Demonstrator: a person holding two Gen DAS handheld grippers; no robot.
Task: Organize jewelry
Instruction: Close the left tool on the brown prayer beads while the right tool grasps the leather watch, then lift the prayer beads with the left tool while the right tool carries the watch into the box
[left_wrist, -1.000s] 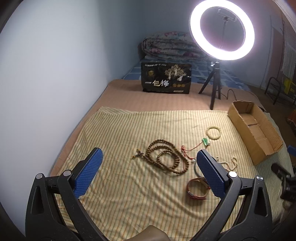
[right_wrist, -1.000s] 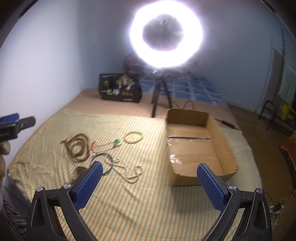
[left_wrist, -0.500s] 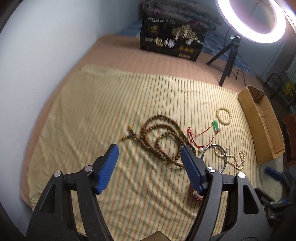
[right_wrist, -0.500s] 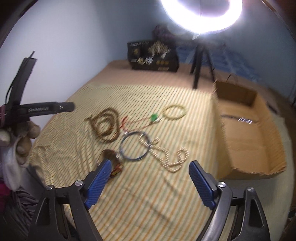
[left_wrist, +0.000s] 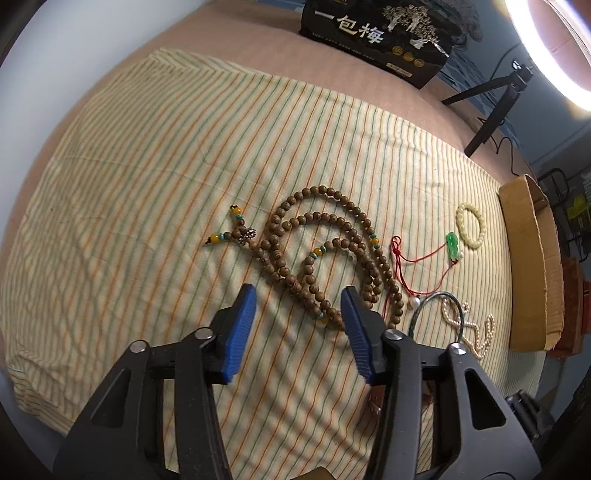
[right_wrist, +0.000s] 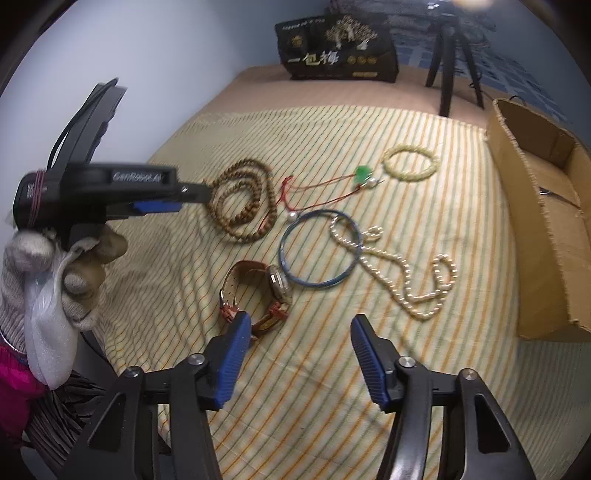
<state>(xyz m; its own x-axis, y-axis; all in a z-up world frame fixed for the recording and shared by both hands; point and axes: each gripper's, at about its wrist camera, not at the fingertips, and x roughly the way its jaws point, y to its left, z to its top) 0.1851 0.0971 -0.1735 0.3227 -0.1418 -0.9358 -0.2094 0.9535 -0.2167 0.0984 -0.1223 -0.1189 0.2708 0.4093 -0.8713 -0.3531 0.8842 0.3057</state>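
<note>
A long brown wooden bead necklace (left_wrist: 325, 254) lies coiled on the striped cloth; it also shows in the right wrist view (right_wrist: 243, 203). My left gripper (left_wrist: 297, 295) is open, just above the coil's near edge. My right gripper (right_wrist: 299, 325) is open and empty, near a leather-strap watch (right_wrist: 258, 291) and a blue bangle (right_wrist: 319, 253). A pearl necklace (right_wrist: 402, 269), a red cord with green pendant (right_wrist: 364, 173) and a pale bead bracelet (right_wrist: 412, 164) lie further out. The left gripper shows from the side in the right wrist view (right_wrist: 159, 205).
An open cardboard box (right_wrist: 546, 206) stands at the cloth's right edge. A black printed box (left_wrist: 380, 33) and a ring light tripod (right_wrist: 452, 55) stand at the back. A wall runs along the left. The cloth (left_wrist: 147, 184) is bare on its left part.
Both grippers have moved down and forward toward the jewelry. The left one's jaws have narrowed over the wooden beads. The right one has shifted left toward the watch and bangle.
</note>
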